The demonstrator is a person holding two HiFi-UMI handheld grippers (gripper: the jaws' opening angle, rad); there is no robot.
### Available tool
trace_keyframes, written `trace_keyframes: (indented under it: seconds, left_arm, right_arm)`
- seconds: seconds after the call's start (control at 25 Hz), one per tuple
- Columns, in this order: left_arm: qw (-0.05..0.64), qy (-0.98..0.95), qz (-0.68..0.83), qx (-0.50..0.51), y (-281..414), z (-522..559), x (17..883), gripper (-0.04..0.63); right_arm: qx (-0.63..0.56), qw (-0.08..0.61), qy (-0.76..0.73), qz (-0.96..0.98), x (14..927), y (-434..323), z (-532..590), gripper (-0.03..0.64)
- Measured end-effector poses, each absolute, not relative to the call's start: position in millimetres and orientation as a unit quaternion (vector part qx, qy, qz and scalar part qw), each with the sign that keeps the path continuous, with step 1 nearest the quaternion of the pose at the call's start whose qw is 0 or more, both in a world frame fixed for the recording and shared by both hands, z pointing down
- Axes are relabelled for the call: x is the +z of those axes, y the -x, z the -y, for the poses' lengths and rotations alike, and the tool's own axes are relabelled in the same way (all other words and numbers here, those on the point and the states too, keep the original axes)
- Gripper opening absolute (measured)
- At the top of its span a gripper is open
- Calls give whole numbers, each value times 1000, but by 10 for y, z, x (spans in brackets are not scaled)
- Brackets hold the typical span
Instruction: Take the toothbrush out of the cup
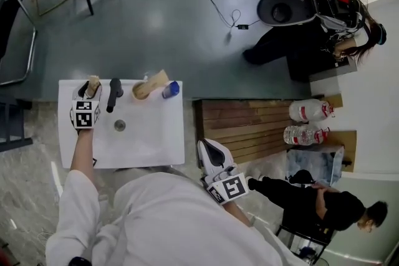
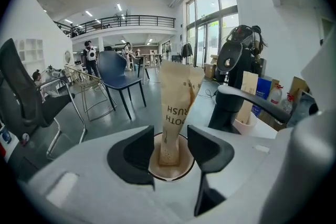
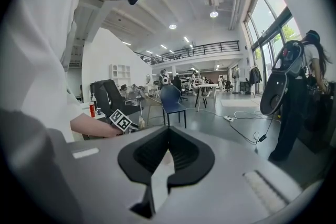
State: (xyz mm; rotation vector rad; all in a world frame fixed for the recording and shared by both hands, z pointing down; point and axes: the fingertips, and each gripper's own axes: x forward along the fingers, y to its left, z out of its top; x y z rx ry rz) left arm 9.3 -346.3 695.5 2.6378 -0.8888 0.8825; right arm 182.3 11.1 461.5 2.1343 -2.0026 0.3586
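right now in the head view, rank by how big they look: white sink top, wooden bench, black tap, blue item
1. white sink top
2. wooden bench
3. black tap and blue item: both small and look much alike, so left unranked

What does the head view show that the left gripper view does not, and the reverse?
Only the head view: the right gripper and the drain. Only the left gripper view: the print on the wrapped toothbrush in its cup, and the open jaws standing either side of it. Both: the left gripper, the black faucet and the second cup.
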Motion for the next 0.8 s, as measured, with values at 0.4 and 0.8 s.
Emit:
trace_keyframes:
  seconds: [0.4,0.8]
  left_arm:
    - [116,-900,291,305,-138,3506,7049,204]
    - [105,-901,287,309,-151,3527,7070,72]
  right_arm:
    - [124,104,-725,669,4624,-1815,-89,5]
    - [124,108,-725,669,4614,-1801,-52,5]
